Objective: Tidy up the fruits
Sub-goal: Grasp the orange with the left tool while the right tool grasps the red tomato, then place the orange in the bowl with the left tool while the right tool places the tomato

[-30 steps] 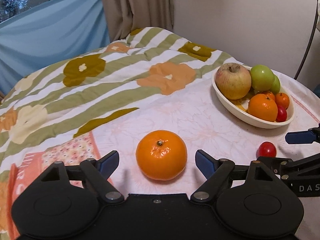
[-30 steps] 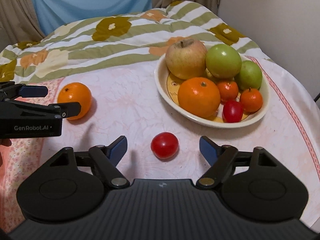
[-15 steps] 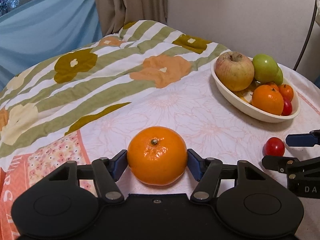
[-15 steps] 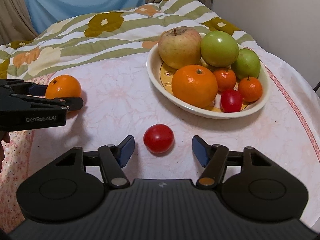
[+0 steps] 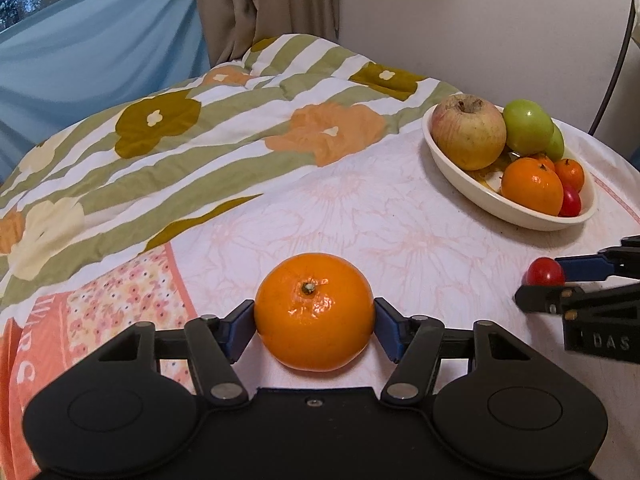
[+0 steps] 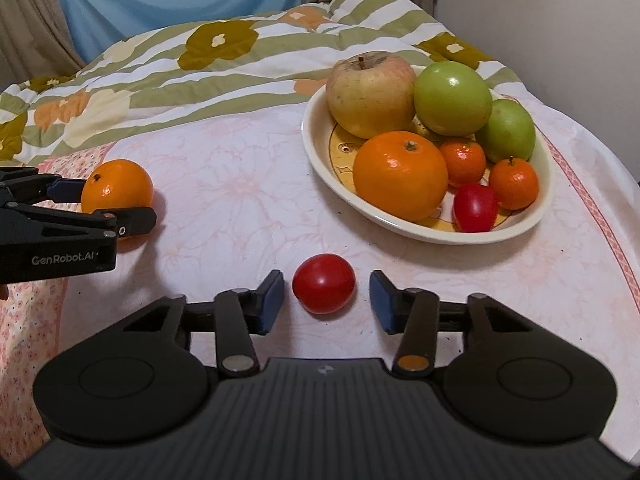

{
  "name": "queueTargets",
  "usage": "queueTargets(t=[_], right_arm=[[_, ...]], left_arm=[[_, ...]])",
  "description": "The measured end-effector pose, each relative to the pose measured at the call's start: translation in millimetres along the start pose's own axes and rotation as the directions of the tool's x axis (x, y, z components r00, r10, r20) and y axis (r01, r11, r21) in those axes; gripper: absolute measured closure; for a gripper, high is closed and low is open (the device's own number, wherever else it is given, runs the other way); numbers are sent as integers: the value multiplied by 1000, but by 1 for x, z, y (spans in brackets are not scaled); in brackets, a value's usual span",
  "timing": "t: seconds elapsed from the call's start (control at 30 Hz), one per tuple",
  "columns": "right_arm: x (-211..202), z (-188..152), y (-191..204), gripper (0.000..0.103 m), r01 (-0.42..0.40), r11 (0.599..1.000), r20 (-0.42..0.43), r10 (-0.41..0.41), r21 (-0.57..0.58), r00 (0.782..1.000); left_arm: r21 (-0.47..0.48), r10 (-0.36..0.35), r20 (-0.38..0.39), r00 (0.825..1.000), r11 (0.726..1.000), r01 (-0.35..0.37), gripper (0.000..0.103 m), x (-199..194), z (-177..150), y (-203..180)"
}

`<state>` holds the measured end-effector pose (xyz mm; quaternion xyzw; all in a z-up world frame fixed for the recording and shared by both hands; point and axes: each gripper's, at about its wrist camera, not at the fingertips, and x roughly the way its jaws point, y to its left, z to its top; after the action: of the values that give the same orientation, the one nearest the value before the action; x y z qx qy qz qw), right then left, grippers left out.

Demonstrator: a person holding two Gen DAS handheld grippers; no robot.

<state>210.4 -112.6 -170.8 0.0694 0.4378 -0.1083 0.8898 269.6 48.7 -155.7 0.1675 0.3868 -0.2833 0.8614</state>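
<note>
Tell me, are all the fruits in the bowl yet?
Nearly. The cream oval bowl already holds apples, oranges and one small red fruit. The left gripper is shut on the big round orange, which sits on the pale flowered tablecloth. The right gripper is open around the small round red tomato, not touching it. Both fruits have yet to go into the bowl.

Orange (image 5: 314, 312) on surface (image 5: 400, 232), left of tomato (image 6: 323, 289); bowl (image 6: 420, 230) with fruit behind tomato; quilt (image 5: 180, 140) behind orange.

A home — flowered quilt (image 5: 208, 148), drawn curtains (image 5: 264, 4), a fruit bowl (image 6: 400, 220) on the tablecloth (image 6: 232, 208).
</note>
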Motion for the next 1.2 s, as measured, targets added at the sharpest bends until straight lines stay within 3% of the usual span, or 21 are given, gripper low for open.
queueTargets(t=[0.6, 0.9, 1.2], right_arm=[[-22, 1, -5, 55, -42, 998, 31, 43, -41, 999], [-60, 17, -21, 55, -80, 996, 83, 84, -51, 993], [-99, 39, -66, 55, -111, 990, 140, 122, -86, 983]], left_arm=[[-34, 22, 9, 1000, 999, -21, 37, -33, -7, -11], [-62, 46, 56, 997, 997, -43, 37, -69, 14, -34], [-108, 84, 107, 991, 992, -72, 37, -96, 45, -74]])
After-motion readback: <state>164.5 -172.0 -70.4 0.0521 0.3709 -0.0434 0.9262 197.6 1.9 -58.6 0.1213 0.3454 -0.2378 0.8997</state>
